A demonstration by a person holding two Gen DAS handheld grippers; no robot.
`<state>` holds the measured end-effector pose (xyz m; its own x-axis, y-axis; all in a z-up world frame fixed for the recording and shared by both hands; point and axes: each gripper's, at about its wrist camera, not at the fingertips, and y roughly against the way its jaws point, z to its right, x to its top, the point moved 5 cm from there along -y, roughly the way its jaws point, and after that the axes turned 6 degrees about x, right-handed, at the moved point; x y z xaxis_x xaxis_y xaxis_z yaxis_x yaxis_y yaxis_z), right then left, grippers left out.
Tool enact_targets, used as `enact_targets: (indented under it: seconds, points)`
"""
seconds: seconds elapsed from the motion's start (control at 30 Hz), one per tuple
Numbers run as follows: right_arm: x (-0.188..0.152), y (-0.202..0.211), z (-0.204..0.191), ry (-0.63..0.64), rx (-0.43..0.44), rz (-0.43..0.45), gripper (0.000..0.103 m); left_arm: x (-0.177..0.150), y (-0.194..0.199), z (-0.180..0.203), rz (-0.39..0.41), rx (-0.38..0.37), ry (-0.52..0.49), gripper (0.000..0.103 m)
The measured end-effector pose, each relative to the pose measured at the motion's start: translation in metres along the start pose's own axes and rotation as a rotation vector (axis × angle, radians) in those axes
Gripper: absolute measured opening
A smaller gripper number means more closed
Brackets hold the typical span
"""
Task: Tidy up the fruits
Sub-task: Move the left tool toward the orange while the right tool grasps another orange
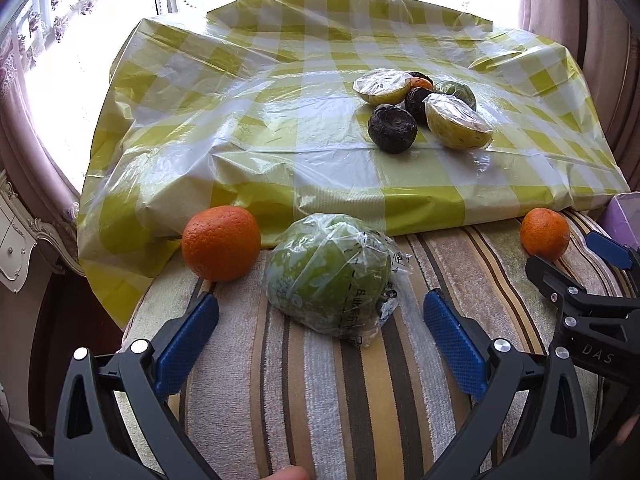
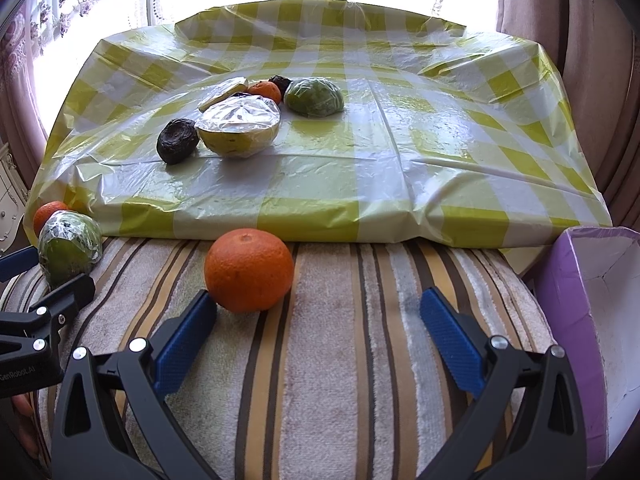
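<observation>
On the striped towel [image 1: 320,392] lies a green fruit wrapped in plastic [image 1: 328,274], just ahead of my open left gripper [image 1: 320,312]. An orange [image 1: 221,242] sits to its left and a second orange [image 1: 545,233] at the right. In the right wrist view that second orange [image 2: 249,270] lies ahead of my open right gripper [image 2: 318,308], close to the left fingertip [image 2: 200,308]. A cluster of wrapped fruit halves [image 2: 239,130], dark fruits [image 2: 176,140] and a wrapped green fruit [image 2: 314,98] rests on the yellow checked plastic cloth [image 2: 400,160].
A purple box [image 2: 592,320] with a white inside stands open at the right edge of the towel. The cloth-covered surface is raised behind the towel. Curtains [image 1: 560,0] and a bright window lie behind. White furniture [image 1: 16,240] stands at far left.
</observation>
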<state>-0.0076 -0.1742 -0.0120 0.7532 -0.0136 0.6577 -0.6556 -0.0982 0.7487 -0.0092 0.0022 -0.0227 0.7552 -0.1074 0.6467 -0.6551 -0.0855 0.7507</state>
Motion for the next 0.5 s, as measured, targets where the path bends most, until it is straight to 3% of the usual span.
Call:
enact_targets:
  seconds: [0.23,0.5]
  points:
    - [0.003,0.001,-0.002,-0.012,0.002,-0.029,0.102,-0.007,0.013,-0.007,0.044,-0.111,-0.004,0.099]
    - [0.003,0.006,0.001,-0.030,0.035,-0.045,0.102,-0.003,0.031,-0.032,0.127,-0.159,0.114,0.099]
